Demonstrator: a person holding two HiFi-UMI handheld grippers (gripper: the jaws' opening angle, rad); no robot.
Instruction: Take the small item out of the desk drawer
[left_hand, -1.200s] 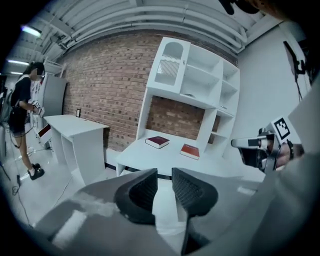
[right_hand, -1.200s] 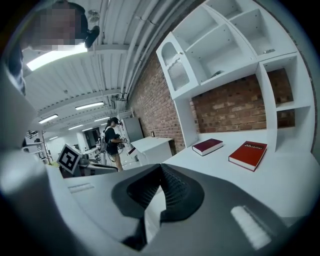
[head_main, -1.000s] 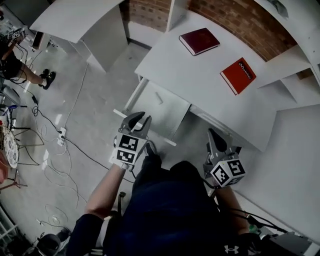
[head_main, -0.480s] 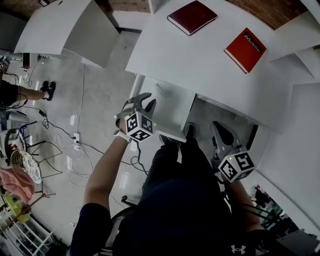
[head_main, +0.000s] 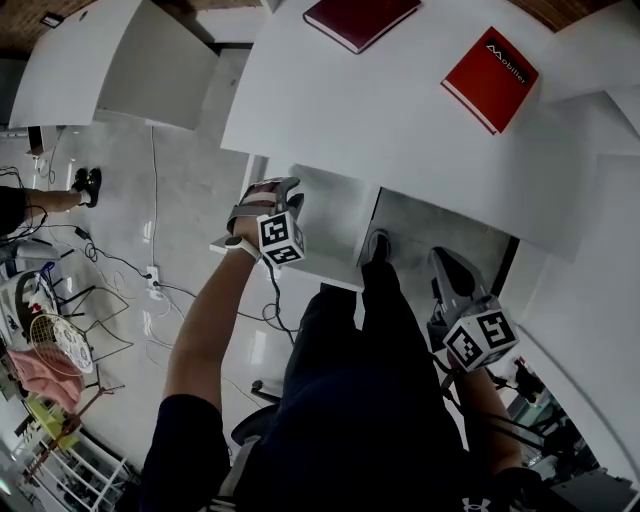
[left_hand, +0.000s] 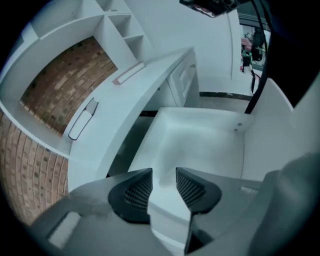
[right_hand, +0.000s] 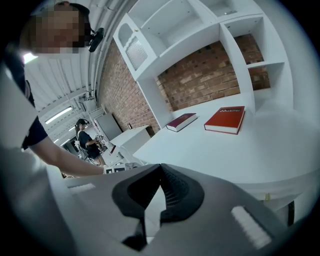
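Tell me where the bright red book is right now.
In the head view the bright red book lies on the white desk at upper right, to the right of the dark red book and apart from it.

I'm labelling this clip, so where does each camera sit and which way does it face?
Head view: on the head, looking steeply down at desk, open drawer, floor; shows arms, legs, left gripper, right gripper.
Left gripper view: on that gripper, looking past open jaws into the drawer.
Right gripper view: on that gripper, looking past shut jaws across the desk to a brick wall; an arm shows.
Head and right gripper views share the red book.
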